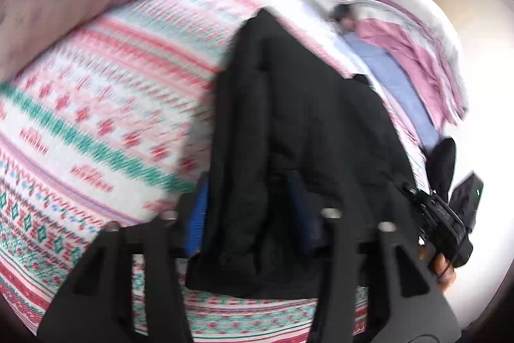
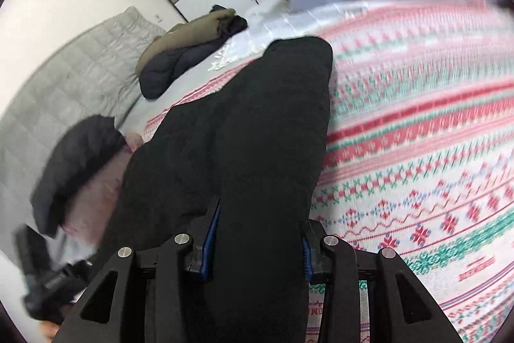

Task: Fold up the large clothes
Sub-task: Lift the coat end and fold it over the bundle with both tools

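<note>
The left gripper is clamped on a fold of the large black padded garment; black fabric fills the gap between its blue-padded fingers. The right gripper is likewise clamped on the same garment, with cloth bunched between its blue-edged fingers.

The garment hangs from both grippers over the red, green and white patterned knit blanket that covers the bed. Whether its far end rests on the blanket cannot be determined, as both views are motion-blurred.

In the left wrist view, the right gripper's black body is visible at the right edge, just beside the garment. A pink and lilac striped cloth lies well apart, at the far side of the bed.

In the right wrist view, an olive and dark navy puffy jacket lies near the far edge of the bed. A grey quilted cover lies to the left of it.
</note>
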